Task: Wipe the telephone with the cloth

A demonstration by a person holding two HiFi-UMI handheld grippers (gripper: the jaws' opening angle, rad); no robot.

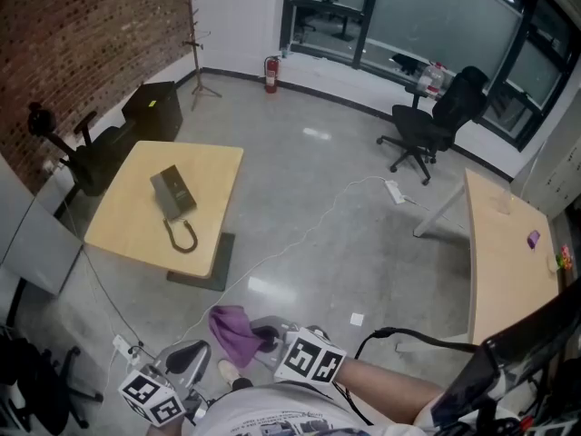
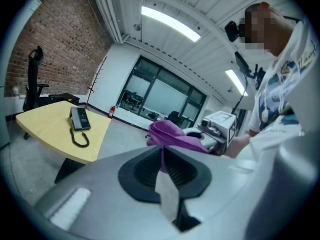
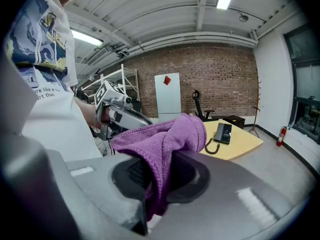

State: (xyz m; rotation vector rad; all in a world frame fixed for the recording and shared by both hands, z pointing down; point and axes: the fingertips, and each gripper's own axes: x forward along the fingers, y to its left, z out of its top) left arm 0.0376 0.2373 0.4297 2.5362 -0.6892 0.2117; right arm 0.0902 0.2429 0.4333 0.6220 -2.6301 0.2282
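The dark telephone [image 1: 172,193] lies on a small yellow table [image 1: 136,234] across the room, its cord looped in front of it. It also shows far off as the telephone [image 2: 79,118] and the telephone [image 3: 223,132]. Low in the head view, close to my body, the purple cloth [image 1: 234,330] hangs between both grippers. My left gripper [image 2: 161,154] is shut on a thin edge of the cloth [image 2: 172,134] and its white label. My right gripper [image 3: 160,171] is shut on a thick fold of the cloth [image 3: 165,139]. The grippers face each other.
Bare concrete floor with a white cable and power strip [image 1: 395,192] lies between me and the table. A black office chair [image 1: 427,125] stands by the windows and a long wooden desk [image 1: 504,262] at the right. A dark chair [image 1: 91,153] and black cabinet [image 1: 152,109] stand by the brick wall.
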